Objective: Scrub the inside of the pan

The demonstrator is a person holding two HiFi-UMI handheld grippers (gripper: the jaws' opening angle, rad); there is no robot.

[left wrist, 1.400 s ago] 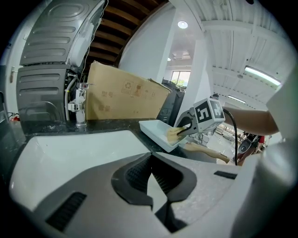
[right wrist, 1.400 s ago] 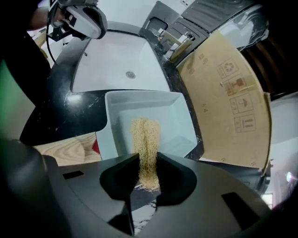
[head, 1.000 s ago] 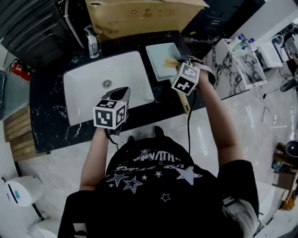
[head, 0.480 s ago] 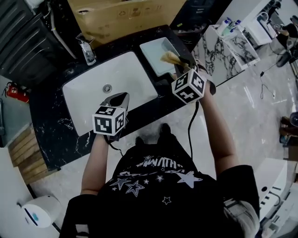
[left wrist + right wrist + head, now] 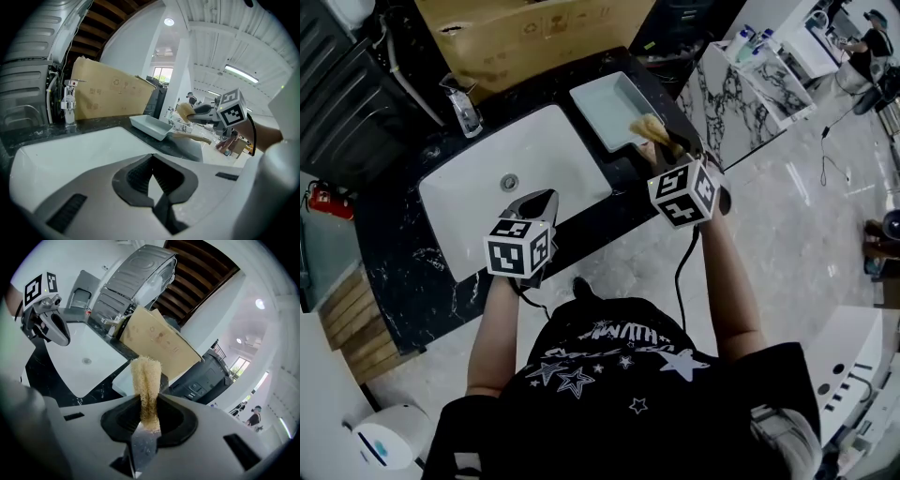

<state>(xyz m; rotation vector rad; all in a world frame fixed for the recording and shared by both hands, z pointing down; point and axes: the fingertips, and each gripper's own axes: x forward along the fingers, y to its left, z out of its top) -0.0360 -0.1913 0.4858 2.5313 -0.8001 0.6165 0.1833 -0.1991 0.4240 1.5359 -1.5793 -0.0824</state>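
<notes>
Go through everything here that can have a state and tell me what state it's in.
Left gripper: shut, empty.
Right gripper: shut on the scrubber.
Pan: upright, empty.
Faucet: no water running.
Sink: empty.

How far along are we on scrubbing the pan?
Done: the right hand-held gripper has the loofah scrubber clamped. In hand: it hangs above the pan, by its handle end, not touching. To do: all the scrubbing inside; left hand-held gripper is shut, empty.
</notes>
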